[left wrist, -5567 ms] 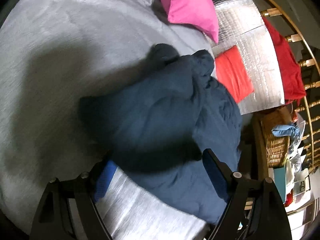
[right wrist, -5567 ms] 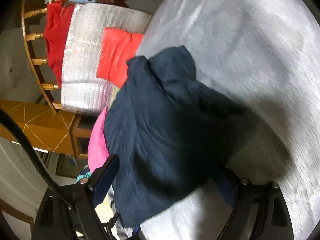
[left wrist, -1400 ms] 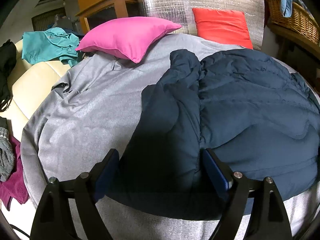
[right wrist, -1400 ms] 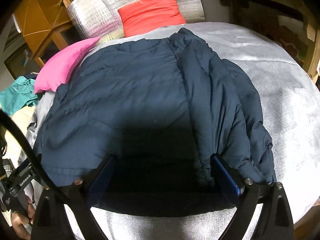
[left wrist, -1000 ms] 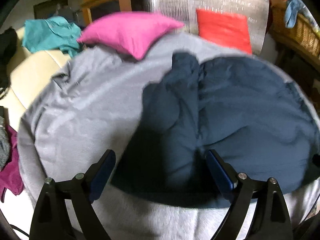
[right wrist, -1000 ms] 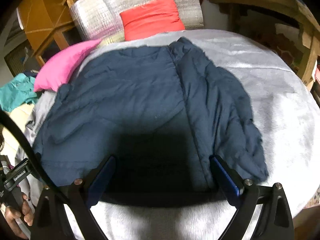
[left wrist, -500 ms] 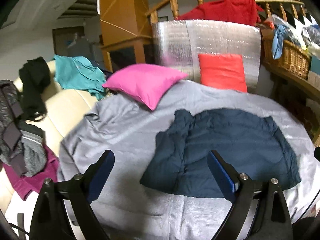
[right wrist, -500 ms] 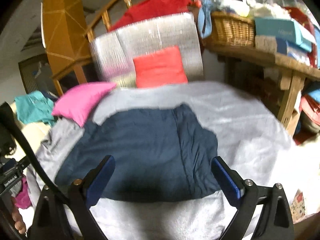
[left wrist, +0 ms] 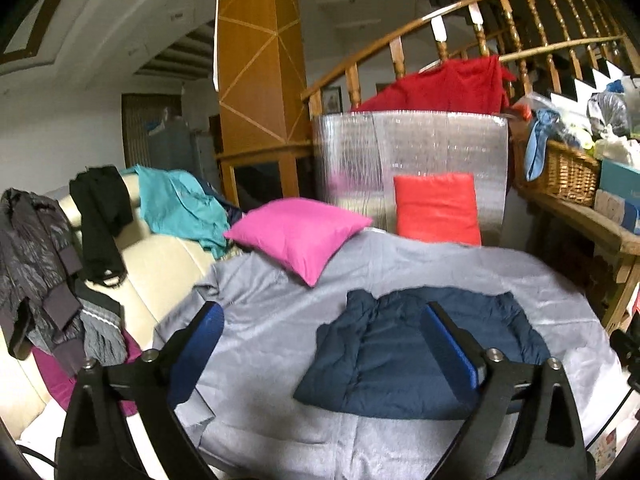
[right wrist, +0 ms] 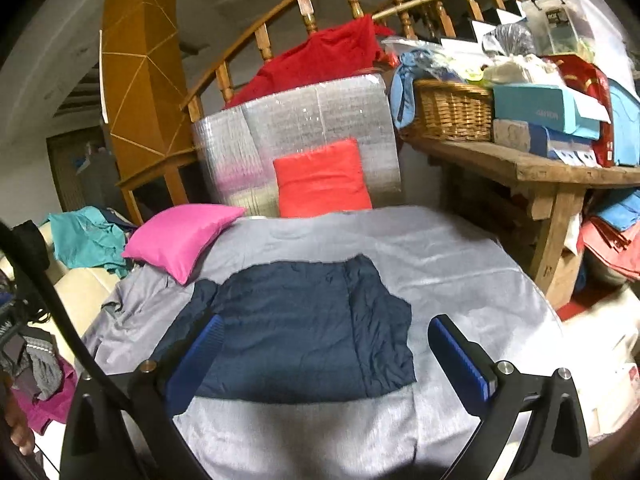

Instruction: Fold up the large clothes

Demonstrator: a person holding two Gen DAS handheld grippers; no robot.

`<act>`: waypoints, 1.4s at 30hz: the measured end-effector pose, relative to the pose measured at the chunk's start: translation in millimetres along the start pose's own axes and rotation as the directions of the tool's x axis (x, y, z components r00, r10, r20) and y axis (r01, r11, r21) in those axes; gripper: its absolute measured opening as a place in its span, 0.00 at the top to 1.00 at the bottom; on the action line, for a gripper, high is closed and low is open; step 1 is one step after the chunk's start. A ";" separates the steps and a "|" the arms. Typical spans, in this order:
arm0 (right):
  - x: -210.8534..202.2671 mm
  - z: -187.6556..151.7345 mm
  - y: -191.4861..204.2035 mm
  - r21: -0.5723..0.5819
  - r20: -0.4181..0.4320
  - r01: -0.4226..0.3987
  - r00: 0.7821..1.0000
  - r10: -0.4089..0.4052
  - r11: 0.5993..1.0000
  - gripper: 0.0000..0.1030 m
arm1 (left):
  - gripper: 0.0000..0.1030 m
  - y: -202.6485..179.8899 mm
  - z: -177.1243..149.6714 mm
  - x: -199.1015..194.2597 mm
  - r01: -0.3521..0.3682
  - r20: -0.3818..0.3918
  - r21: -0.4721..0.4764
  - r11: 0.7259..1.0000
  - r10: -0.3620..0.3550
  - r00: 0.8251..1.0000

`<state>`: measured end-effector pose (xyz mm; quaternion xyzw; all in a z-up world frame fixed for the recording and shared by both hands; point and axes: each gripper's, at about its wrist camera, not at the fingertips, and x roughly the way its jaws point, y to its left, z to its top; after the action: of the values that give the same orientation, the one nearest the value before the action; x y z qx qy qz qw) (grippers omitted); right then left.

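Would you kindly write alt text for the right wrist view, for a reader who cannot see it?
A navy puffer jacket lies folded on a grey cover, with the empty right gripper open above its near edge. Behind are a pink cushion, a red cushion and a wicker basket on a wooden bench.

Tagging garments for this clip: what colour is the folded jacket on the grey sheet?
Dark navy blue jacket, seen best in the right wrist view.

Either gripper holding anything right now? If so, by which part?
Nothing is held. The left gripper, its jaws opening, and the right gripper are both empty and clear of the folded navy jacket, which lies flat on the grey sheet.
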<state>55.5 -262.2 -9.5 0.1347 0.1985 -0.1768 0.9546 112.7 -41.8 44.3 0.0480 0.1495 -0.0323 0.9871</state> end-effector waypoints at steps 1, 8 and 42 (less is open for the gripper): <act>-2.1 -0.9 -1.9 0.008 0.000 0.000 1.000 0.000 1.000 0.00 | 0.02 -0.5 1.9 -6.2 -0.006 0.015 0.000 1.000 0.006 1.000; -27.5 0.5 1.7 -0.010 0.049 -0.036 0.998 0.036 0.999 0.00 | 0.00 4.8 12.2 -32.5 0.059 0.061 -0.024 0.998 -0.057 0.996; -45.1 -0.7 34.5 -0.073 0.088 -0.070 0.993 0.077 0.995 0.00 | 0.00 9.2 8.3 -41.1 0.006 0.039 -0.053 0.999 -0.004 0.999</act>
<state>30.0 -218.1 15.5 0.1006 0.1559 -0.1405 0.9725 76.7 -31.5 65.3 0.0209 0.1311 -0.0318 0.9906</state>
